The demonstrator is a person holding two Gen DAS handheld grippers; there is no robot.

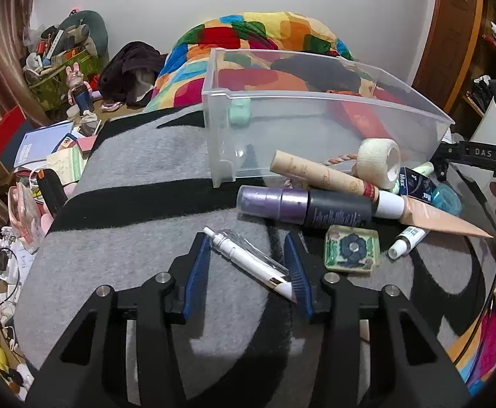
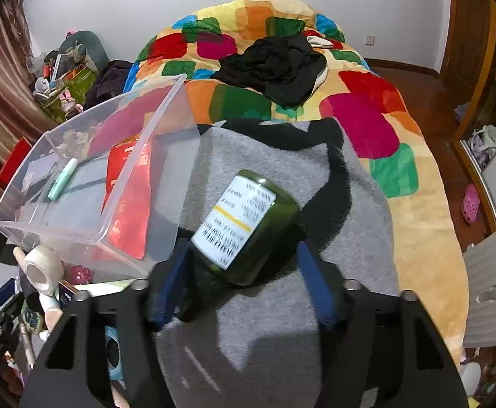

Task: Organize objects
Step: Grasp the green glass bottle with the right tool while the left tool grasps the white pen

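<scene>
L gripper (image 1: 248, 265) is sitting w/ jaws apart, straddling white pen (image 1: 248, 262) lying diagonally on grey blanket (image 1: 129, 238), pen's lower end at the right pad. R gripper (image 2: 244, 282) is hovering, jaws apart, around green jar (image 2: 248, 231), contact unclear. Clear bin (image 1: 316, 125) is holding mint tube (image 2: 62, 178) and red packet (image 2: 129, 197).

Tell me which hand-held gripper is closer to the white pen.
Left. The left hand-held gripper straddles the white pen, its right finger touching it. The right hand-held gripper is around the green jar, off to the side.
</scene>
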